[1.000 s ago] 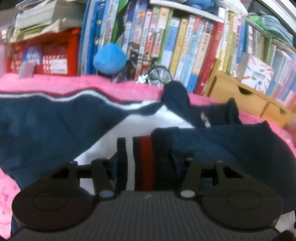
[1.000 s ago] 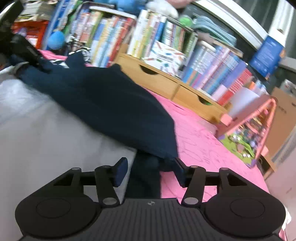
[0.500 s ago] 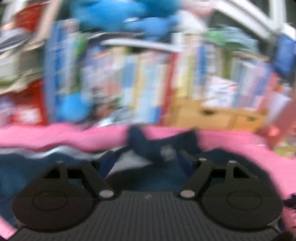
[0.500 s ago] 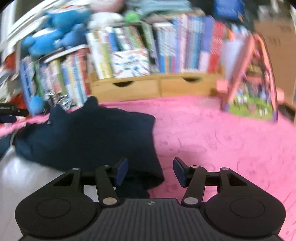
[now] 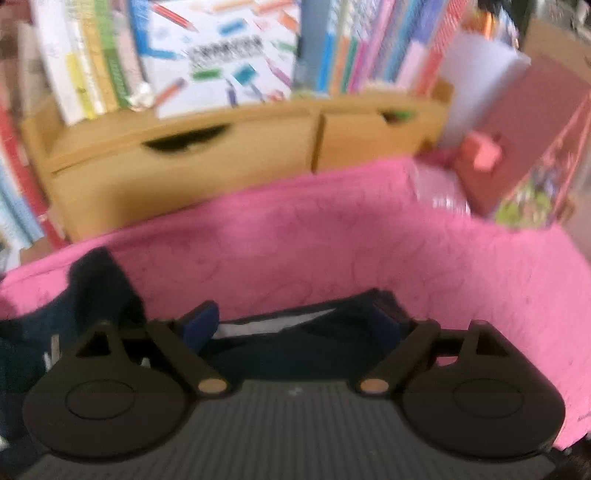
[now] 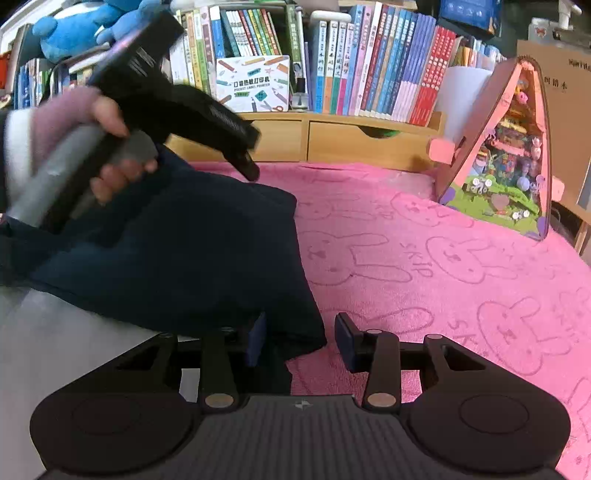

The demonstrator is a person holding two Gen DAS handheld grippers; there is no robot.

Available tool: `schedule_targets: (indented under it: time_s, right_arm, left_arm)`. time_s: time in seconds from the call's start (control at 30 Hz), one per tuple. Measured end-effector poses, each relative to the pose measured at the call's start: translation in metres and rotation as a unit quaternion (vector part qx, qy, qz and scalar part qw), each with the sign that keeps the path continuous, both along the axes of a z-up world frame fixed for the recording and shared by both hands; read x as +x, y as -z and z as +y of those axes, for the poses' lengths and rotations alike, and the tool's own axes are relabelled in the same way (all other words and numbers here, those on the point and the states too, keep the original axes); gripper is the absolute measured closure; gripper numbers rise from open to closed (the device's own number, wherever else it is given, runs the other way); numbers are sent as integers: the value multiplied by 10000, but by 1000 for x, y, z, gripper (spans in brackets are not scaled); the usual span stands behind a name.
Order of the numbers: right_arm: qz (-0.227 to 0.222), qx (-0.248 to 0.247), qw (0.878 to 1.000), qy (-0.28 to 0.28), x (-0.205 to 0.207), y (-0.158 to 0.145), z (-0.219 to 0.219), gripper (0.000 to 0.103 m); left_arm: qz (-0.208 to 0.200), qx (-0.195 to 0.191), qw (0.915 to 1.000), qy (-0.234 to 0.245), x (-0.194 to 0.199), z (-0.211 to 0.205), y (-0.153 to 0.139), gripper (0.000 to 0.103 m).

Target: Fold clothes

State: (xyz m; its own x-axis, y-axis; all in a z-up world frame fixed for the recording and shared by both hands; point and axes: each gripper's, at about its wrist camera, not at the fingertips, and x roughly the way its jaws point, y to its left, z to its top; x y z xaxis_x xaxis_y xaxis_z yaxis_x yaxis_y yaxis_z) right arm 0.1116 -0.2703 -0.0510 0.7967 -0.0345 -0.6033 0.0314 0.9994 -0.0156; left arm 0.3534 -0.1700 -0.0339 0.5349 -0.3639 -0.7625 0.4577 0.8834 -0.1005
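Navy garment (image 6: 177, 258): corner lies at 10 o'clock, between right tool (image 6: 299, 338) pads just closing, unpinched; left tool (image 5: 299, 325) just opened wide, empty, over folded edge.

One navy garment (image 6: 177, 251) lies on one pink blanket (image 6: 424, 266); two wooden drawers (image 6: 354, 142); one toy house (image 6: 506, 158); one printer box (image 6: 253, 83); one blue plush (image 6: 74, 29); books too many to count.
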Motion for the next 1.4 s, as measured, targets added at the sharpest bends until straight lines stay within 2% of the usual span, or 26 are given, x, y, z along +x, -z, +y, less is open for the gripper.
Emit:
schedule_targets:
  time_s: [0.13,0.23,0.3,0.4,0.47,0.53,0.63,0.77,0.83,0.87,0.9,0.93,1.03,1.13,1.3,1.4]
  right_arm:
    - [24,195,9998,-5,1,-1,-6,60]
    - [21,93,10000,-9,2,-2,-4,60]
    - [22,100,9999,-9,2,-2,-4,60]
    - [25,114,9999,-7,2,-2,-5,60]
    - [26,120,9999,-8,3,-2,-5,60]
    - [27,136,9999,-9,3,-2,-5,60]
    - [28,134,9999,-12,3,-3,-5,60]
    - [28,128,9999,-12,2,-3,-5,60]
    - [28,129,9999,-12,2,-3,-5,60]
    - [28,125,9999,-11,2,-3,-4,60]
    - [27,122,9999,-10,2,-3,-4,60]
    - [27,122,9999,-9,1,-3,-4,59]
    - [27,128,9999,-6,1,-3,-3,59]
    - [28,132,9999,-2,1,-3,-3,59]
    - [27,133,9999,-4,0,-3,-2,59]
    - [29,127,9999,-9,1,-3,-3,59]
  left_arm:
    - [635,-641,9948,465,8,13,1,22]
    - [768,-829,9905,788,6,16,2,22]
    - [823,-952,9888,806,6,18,4,23]
    - [838,-1423,9813,986,3,26,-3,30]
    - [830,-1784,9739,1135,0,32,-10,30]
    - [745,-1941,9718,1113,2,37,-20,30]
    - [644,-1700,9784,983,7,35,-29,30]
    - [959,-861,9868,980,10,14,-7,29]
    - [904,-753,9881,990,6,6,2,32]
    - [857,-770,9888,950,5,1,3,36]
    - [778,-717,9899,943,2,-4,3,54]
    - [698,-664,9909,937,-2,-9,3,67]
    - [500,-494,9920,1053,-11,-23,1,78]
    - [504,-297,9917,1141,-14,-34,2,78]
    - [229,-403,9957,798,-7,-39,3,85]
    - [206,-753,9967,237,8,-35,0,85]
